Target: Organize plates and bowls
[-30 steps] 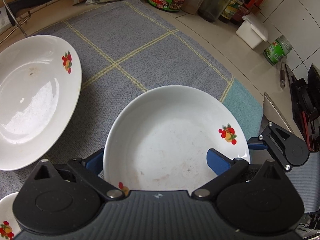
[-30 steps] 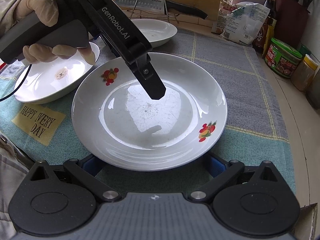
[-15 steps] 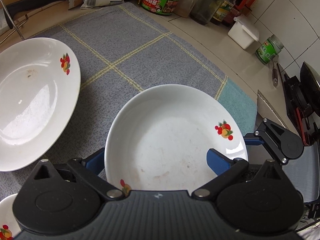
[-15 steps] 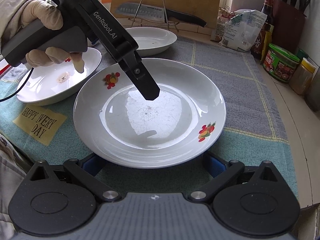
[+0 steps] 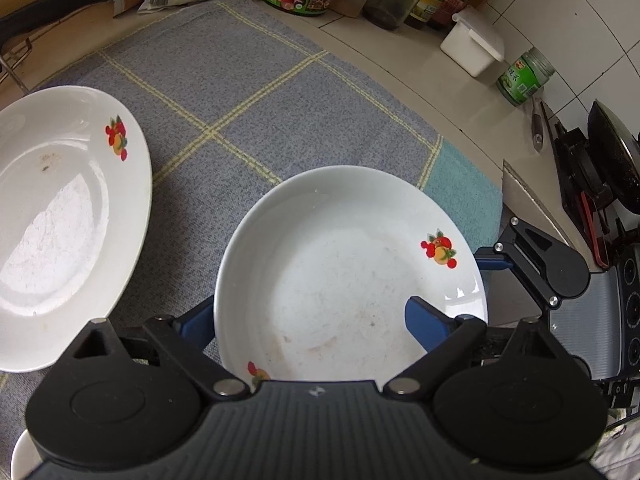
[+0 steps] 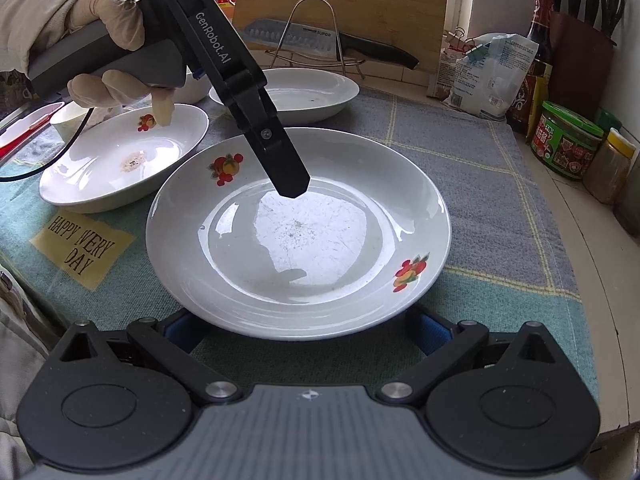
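Note:
A white plate with fruit prints [image 6: 298, 232] lies on the grey-blue checked cloth [image 6: 492, 184], between both grippers. My left gripper [image 5: 310, 322] straddles the plate's [image 5: 344, 276] rim with one blue finger outside it and one over the bowl of the plate. Its jaws are closing, and the pads do not visibly press on the rim. In the right wrist view a gloved hand [image 6: 100, 40] holds that tool, and one black finger hangs just above the plate. My right gripper [image 6: 308, 326] stands wide open at the opposite rim, its fingers low on the cloth.
A second fruit-print plate [image 6: 120, 164] lies at the left and a third [image 6: 296, 92] behind, with a small cup [image 6: 68, 120] beyond. A knife on a wire rack [image 6: 320, 40], jars [image 6: 566, 140], a bag [image 6: 492, 76] and a stove [image 5: 612, 168] line the counter.
The left gripper's blue fingers have drawn slightly closer together around the plate rim. The plate stays on the cloth, and both views have shifted only a little.

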`<state>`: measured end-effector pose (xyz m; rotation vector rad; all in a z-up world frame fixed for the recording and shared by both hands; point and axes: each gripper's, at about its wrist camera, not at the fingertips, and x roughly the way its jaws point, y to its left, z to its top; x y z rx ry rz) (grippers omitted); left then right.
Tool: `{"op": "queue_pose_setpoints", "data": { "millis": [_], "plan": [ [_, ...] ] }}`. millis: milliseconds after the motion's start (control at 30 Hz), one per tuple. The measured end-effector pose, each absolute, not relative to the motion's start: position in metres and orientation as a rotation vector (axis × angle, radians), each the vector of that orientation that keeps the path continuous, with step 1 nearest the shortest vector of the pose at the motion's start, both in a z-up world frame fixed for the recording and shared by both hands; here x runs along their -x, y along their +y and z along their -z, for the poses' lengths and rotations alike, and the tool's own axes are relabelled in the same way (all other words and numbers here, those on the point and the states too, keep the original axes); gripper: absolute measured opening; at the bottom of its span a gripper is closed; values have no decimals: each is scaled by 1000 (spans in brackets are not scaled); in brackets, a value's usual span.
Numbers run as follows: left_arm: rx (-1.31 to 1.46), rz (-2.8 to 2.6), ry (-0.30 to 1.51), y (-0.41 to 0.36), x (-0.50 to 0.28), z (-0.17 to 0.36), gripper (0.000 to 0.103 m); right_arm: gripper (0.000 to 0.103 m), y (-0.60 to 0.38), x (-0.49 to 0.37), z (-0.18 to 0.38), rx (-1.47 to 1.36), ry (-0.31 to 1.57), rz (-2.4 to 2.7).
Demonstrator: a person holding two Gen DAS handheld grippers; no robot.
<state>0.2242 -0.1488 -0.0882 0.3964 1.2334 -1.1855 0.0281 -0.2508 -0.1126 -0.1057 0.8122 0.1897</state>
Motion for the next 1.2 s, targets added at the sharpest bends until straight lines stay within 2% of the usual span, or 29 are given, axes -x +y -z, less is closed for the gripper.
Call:
{"op": "queue_pose_setpoints", "data": {
  "millis": [600, 1200],
  "plan": [
    [-406, 1227, 1314, -157, -238, 92, 92, 103, -252, -28, 112, 121, 796, -238],
    [-436, 1243, 1296, -160, -237, 91, 89, 103, -252, -36, 107, 144, 825, -240]
  ]
}}
